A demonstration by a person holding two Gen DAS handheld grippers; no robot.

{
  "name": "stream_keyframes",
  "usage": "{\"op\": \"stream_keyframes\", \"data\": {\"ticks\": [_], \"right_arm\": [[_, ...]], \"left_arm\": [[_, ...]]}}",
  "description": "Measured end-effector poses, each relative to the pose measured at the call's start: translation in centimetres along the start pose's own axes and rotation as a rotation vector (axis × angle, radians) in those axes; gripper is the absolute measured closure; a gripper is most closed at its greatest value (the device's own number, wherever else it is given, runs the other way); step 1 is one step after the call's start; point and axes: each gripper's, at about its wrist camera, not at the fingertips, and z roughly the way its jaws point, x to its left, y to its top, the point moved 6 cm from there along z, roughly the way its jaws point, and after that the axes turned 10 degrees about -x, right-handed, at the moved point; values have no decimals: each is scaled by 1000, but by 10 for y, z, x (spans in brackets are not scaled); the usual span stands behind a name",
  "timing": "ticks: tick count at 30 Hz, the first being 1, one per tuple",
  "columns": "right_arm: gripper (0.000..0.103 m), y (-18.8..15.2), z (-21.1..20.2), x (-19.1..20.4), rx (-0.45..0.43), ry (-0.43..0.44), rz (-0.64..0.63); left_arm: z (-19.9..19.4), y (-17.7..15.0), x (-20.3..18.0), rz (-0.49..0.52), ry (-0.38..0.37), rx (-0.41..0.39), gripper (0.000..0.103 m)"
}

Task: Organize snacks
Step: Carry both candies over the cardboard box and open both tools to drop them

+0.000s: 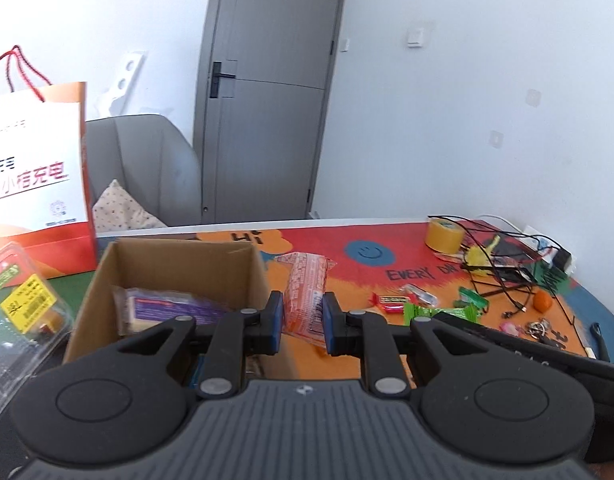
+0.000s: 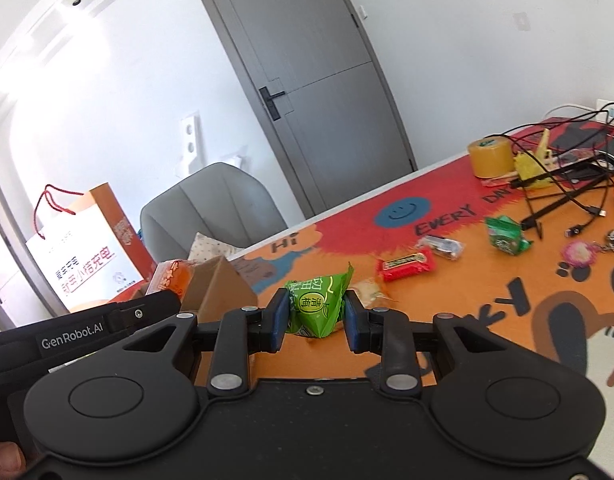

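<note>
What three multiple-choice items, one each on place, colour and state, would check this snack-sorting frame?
1. Where does the cardboard box stand?
A. beside the tape roll
B. next to the paper gift bag
C. on the chair

2. What colour is the packet between the right gripper fingers?
A. green
B. blue
C. purple

3. What is the left gripper doing?
A. hanging open with nothing between its fingers
B. out of view
C. gripping an orange-patterned wrapper

Answers: 1 B, box beside the bag. 2 A, green wrapper. 3 C, pads press the wrapper.
</note>
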Motion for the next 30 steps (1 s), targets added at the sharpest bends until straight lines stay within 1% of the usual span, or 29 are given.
{"op": "stream_keyframes", "data": {"ticks": [7,17,21,27,30], "right_arm": [[73,0,11,29,12,46,-23],[73,-3,23,74,31,115,-67],[73,-7,26,93,42,148,-89],[73,-14,28,114,67,186,-115],[73,-15,29,119,77,190,-114]], "left_arm": [[-6,5,39,-38,64,1,84],[-26,0,86,-101,140,15,84],[-31,-4,98,-131,153,45,80],[-45,2,111,-140,182,12,69],[-48,4,114,-142,187,6,67]]}}
